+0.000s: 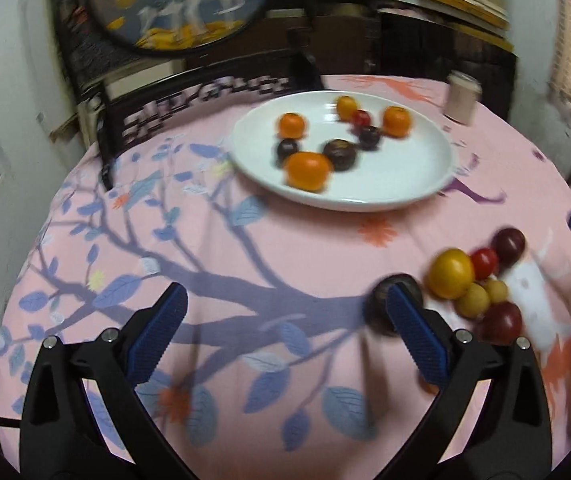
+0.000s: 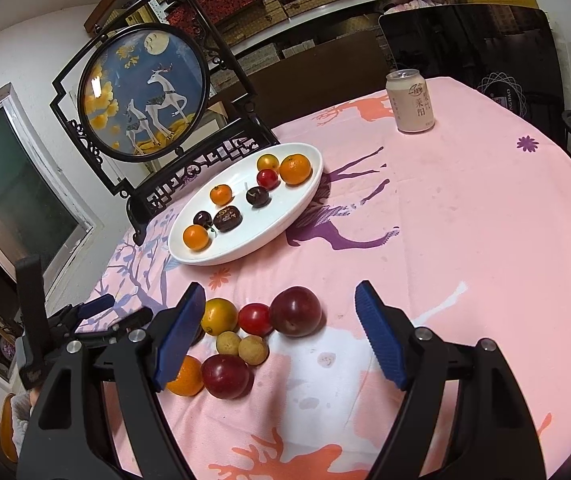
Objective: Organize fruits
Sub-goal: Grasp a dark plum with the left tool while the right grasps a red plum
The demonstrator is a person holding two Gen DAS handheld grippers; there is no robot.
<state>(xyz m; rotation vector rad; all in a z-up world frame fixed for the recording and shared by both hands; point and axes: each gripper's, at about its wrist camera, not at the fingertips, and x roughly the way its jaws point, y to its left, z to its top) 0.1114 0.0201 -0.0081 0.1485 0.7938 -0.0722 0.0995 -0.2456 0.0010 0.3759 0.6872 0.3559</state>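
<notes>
Both tools spread wide, holding nothing. Left tool [image 1: 285, 304] has a dark fruit [image 1: 381, 308] behind its right finger; right tool [image 2: 281, 304] hovers above a plum [image 2: 295, 311] on the bench [image 2: 465, 240].

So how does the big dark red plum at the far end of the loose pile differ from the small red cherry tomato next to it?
The big dark red plum is much larger than the small red cherry tomato. The plum's skin is a deep maroon, the tomato's a bright glossy red. The plum lies at the pile's outer right edge, while the tomato sits wedged between it and the yellow-orange round fruit. Both are round, touch each other, and lie on the pink tablecloth, not in the white plate.
</notes>
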